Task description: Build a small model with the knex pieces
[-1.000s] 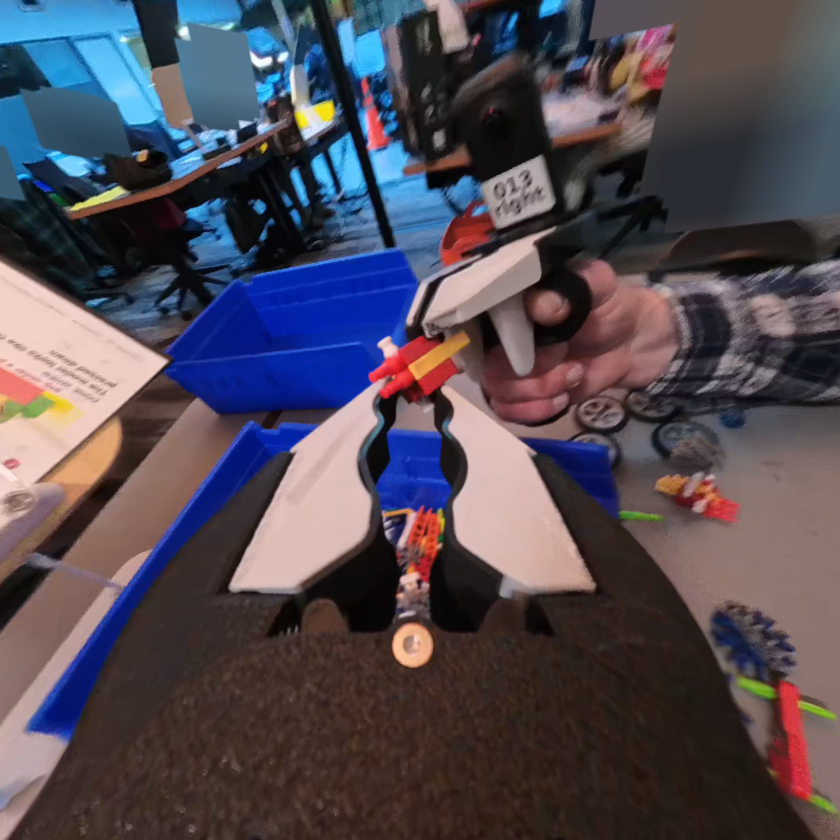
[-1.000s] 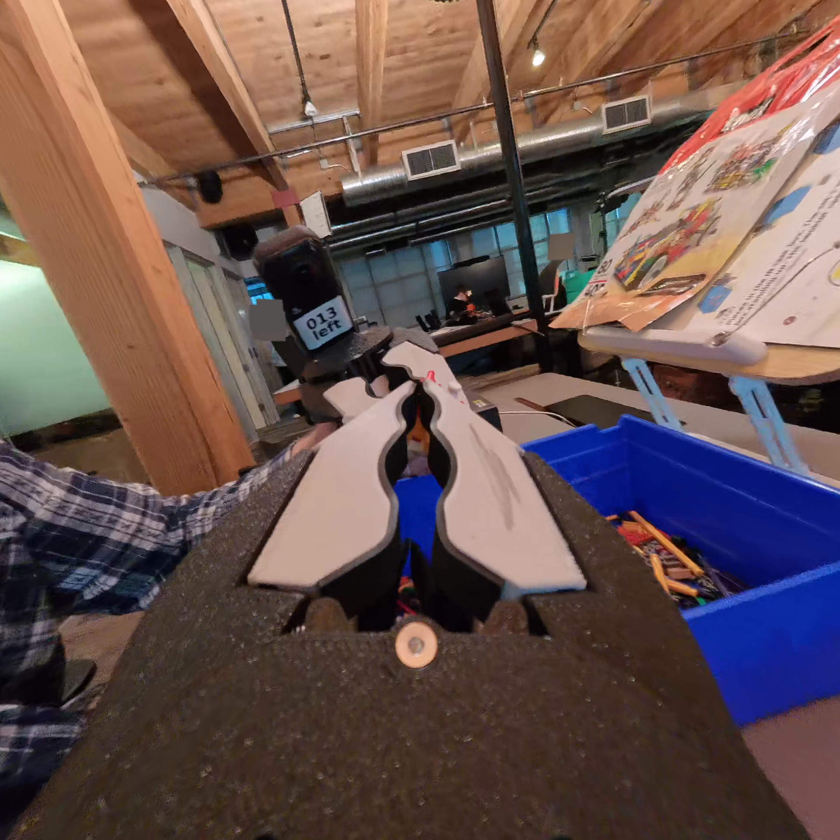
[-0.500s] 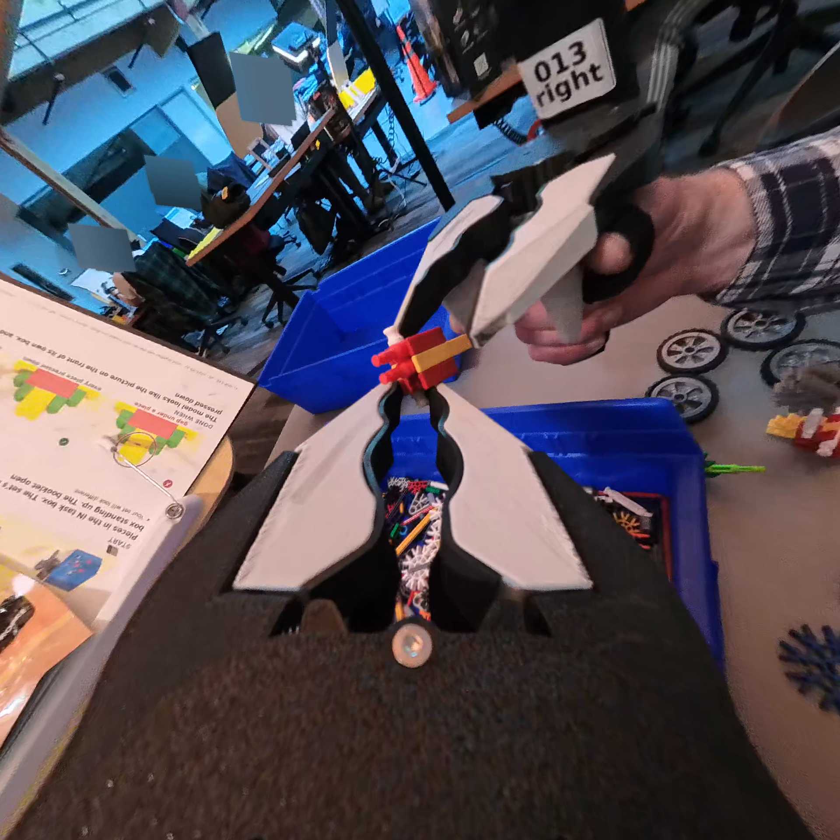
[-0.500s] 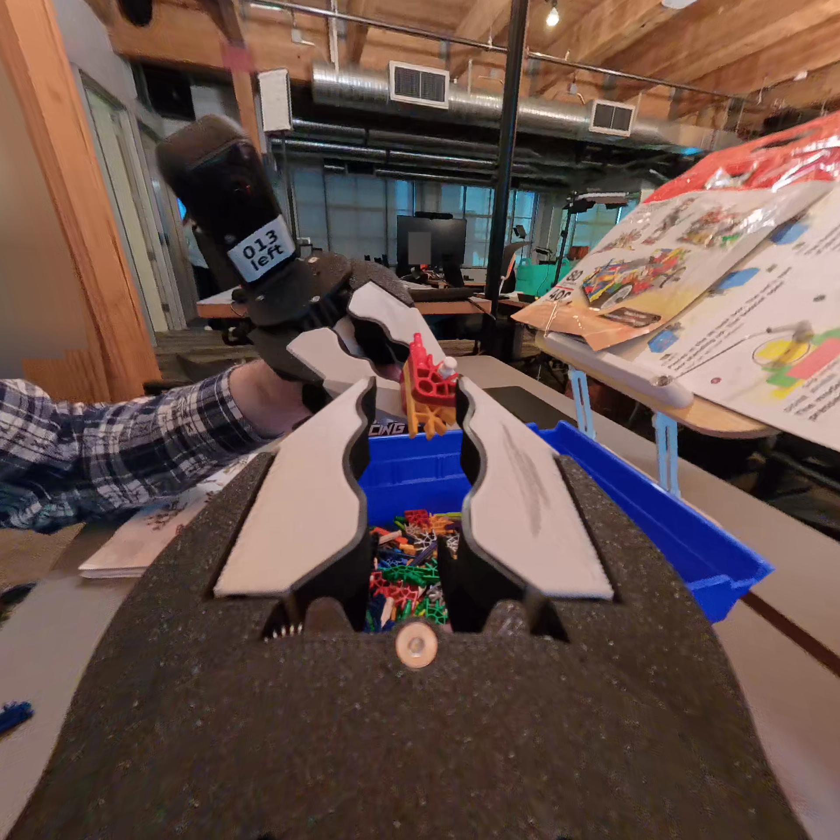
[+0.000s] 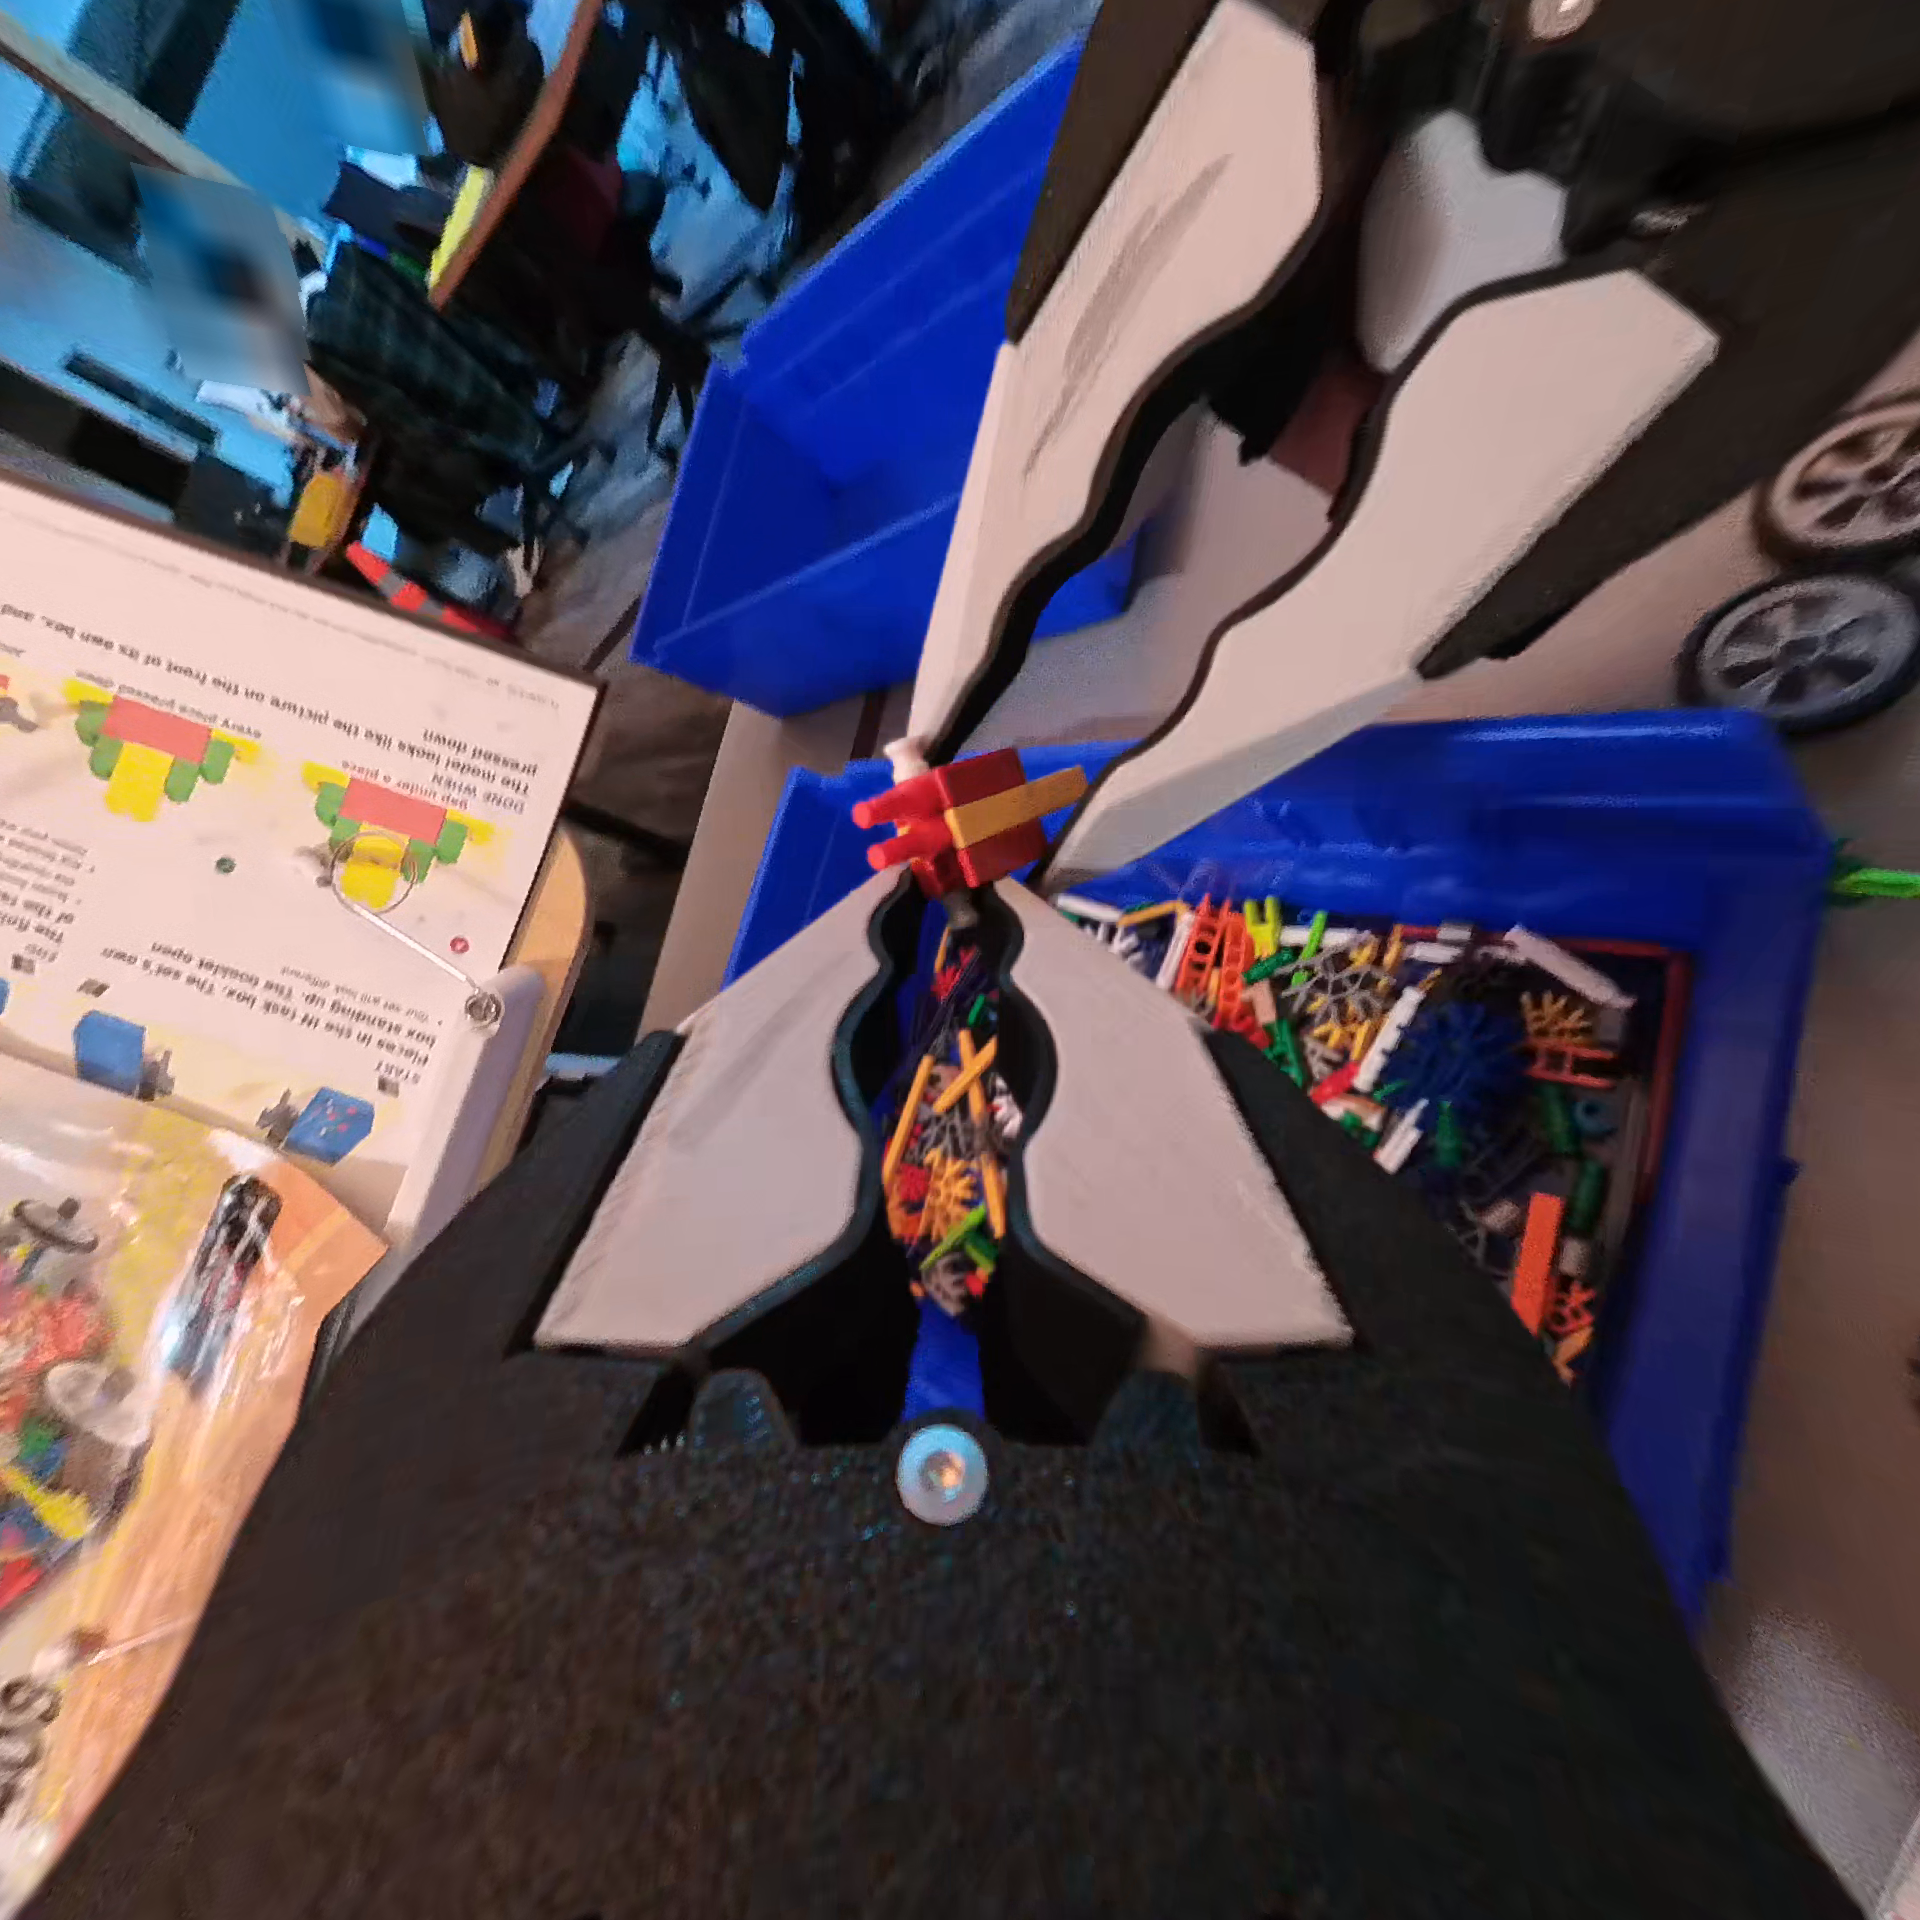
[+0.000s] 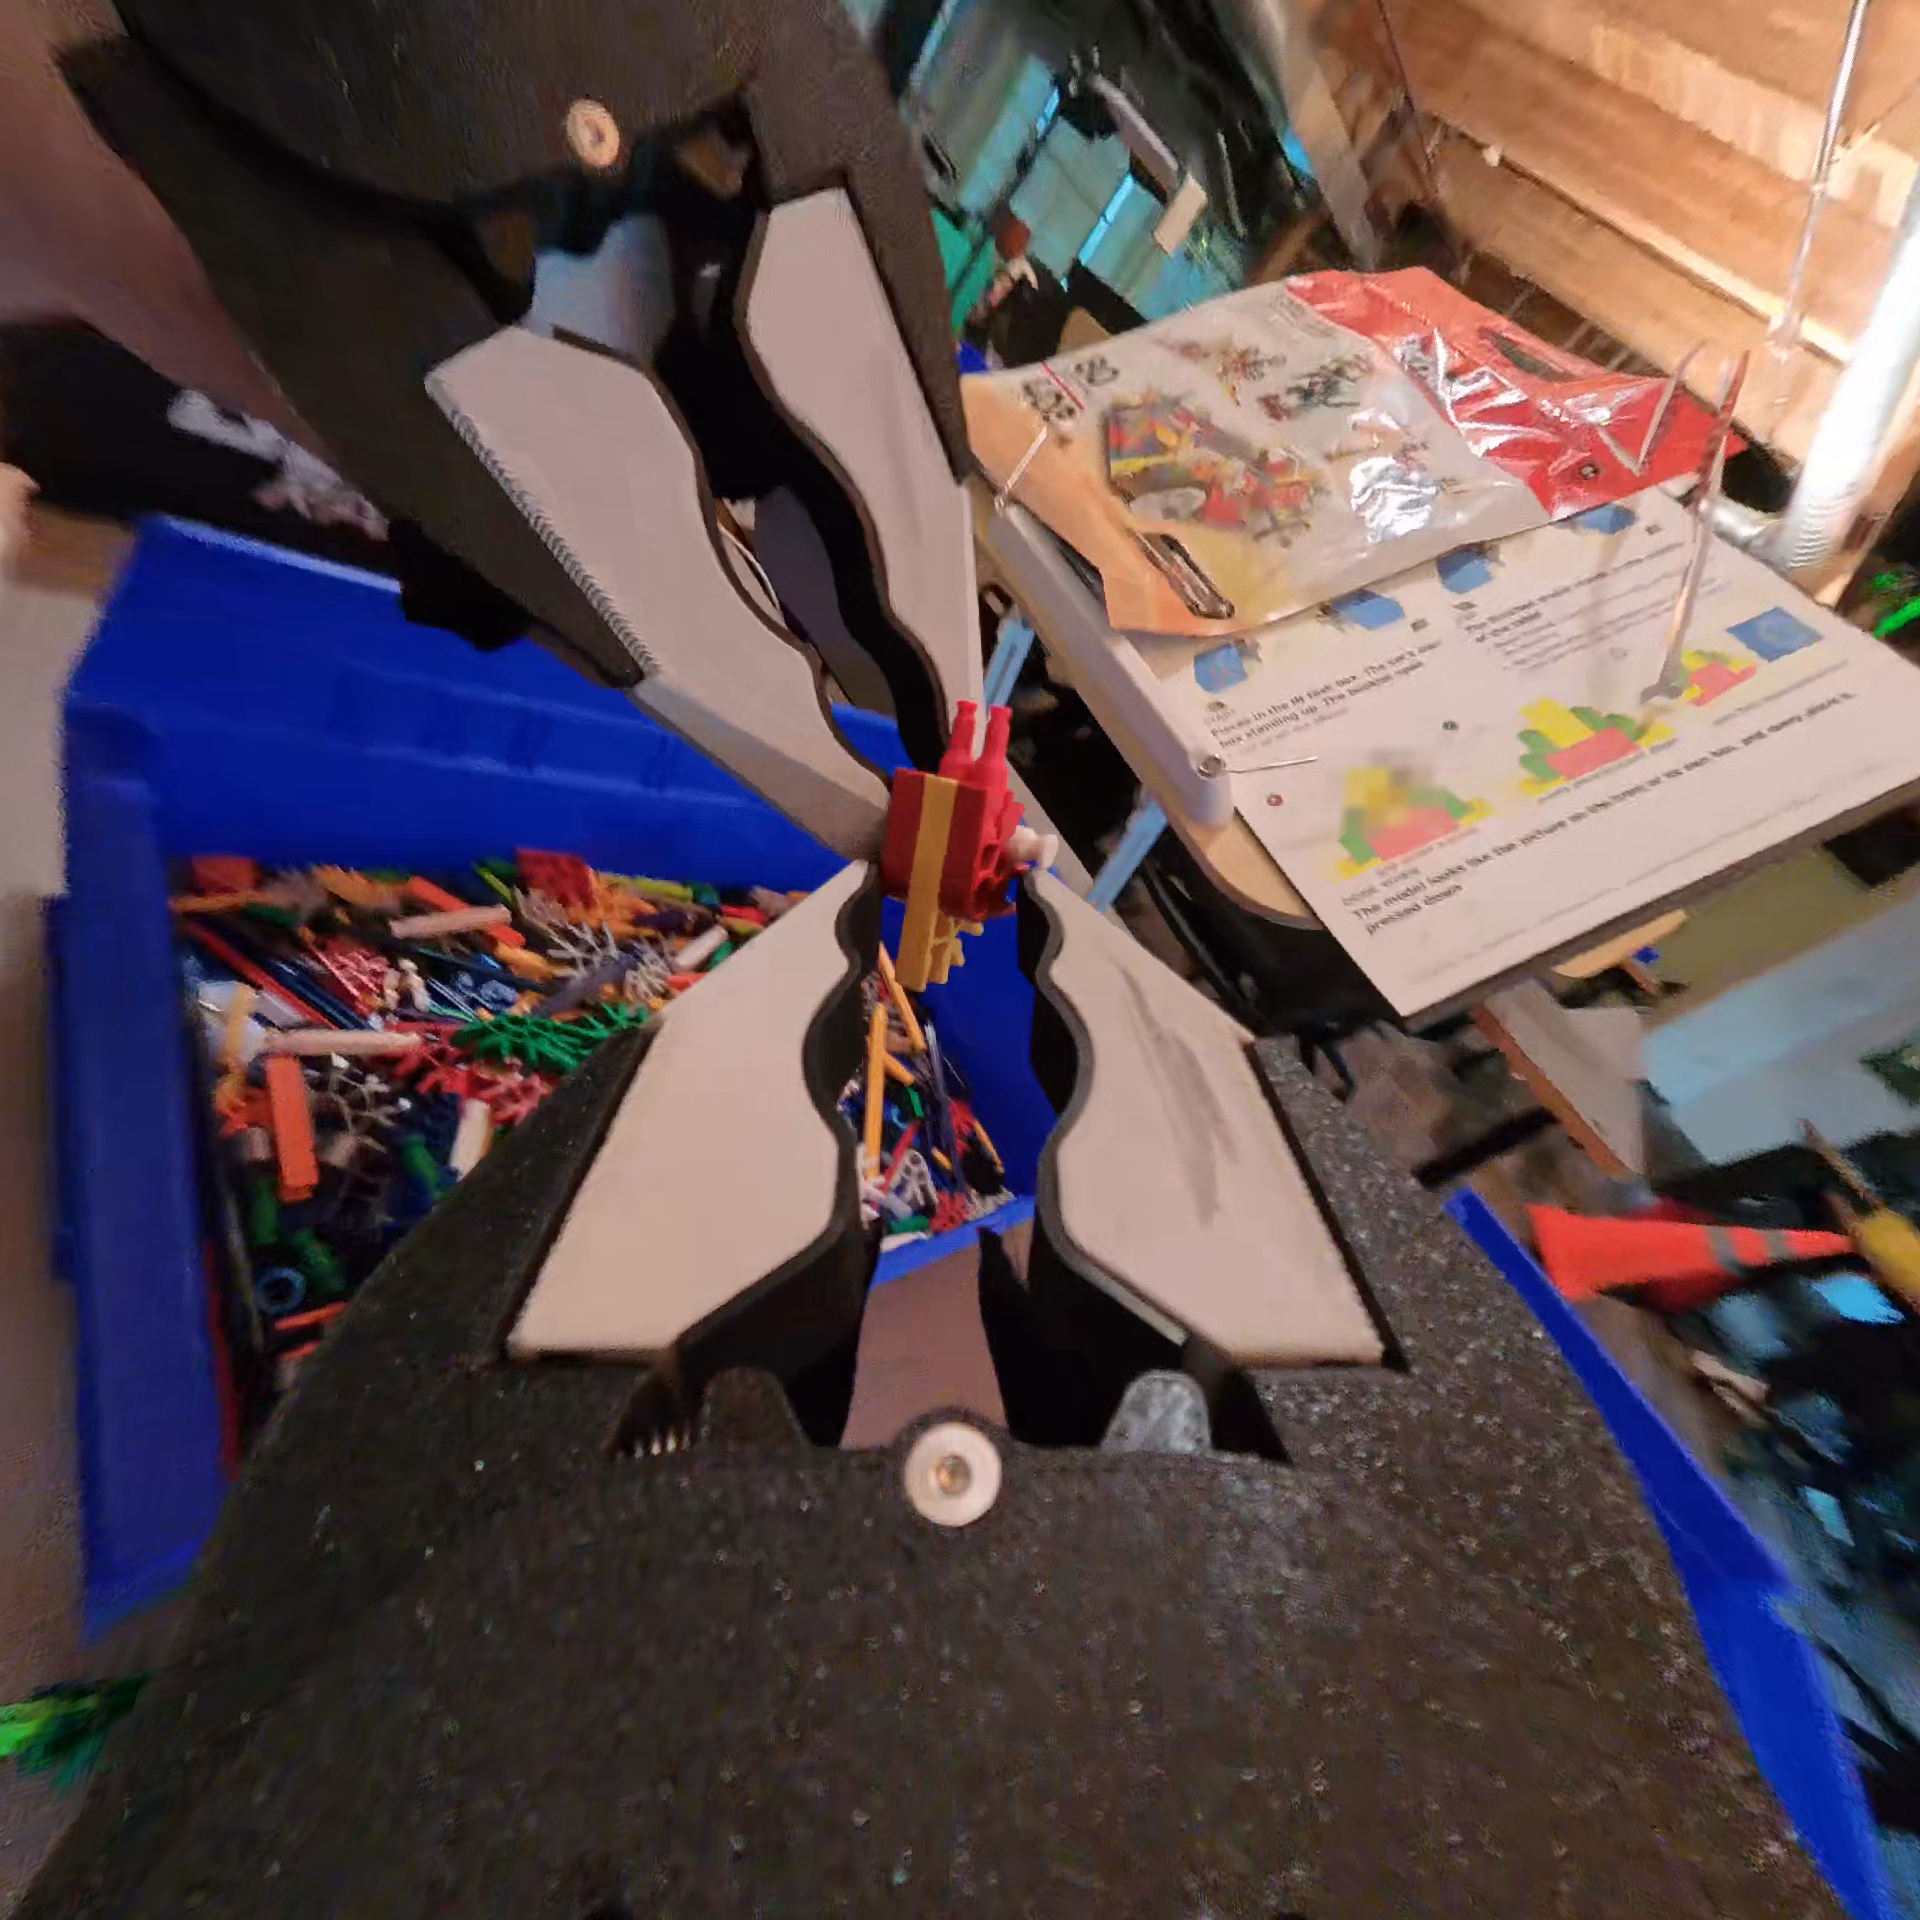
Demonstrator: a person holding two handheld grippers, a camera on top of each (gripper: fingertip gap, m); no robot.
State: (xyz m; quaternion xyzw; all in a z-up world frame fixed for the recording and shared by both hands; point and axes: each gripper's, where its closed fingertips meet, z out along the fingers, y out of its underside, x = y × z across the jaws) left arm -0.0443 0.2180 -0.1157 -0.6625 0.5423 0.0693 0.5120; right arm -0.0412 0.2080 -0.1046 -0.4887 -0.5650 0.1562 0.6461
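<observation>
A small red and yellow brick piece [image 5: 966,821] with red pegs and a white peg is held in the air over a blue bin [image 5: 1558,758] full of colourful building parts. My left gripper [image 5: 948,894] is shut on its lower end. My right gripper [image 5: 992,800] comes in from the upper right, its fingers pressed on both sides of the piece. In the right wrist view the piece [image 6: 945,831] sits between my right gripper's [image 6: 945,883] tips, and the left gripper [image 6: 925,779] reaches down from above. The bin [image 6: 312,707] lies below.
A second blue bin [image 5: 831,468] stands behind. An instruction board [image 5: 260,831] on a stand, with a plastic bag of parts [image 5: 83,1299], is at the left; it also shows at the right [image 6: 1558,779]. Loose wheels [image 5: 1797,644] lie on the table. Another blue bin edge [image 6: 1662,1455] is near. The grippers are tip to tip, or close to it.
Both grippers have tilted down over the bin and come closer together. My right gripper opened, then closed in on the piece that the left gripper still holds.
</observation>
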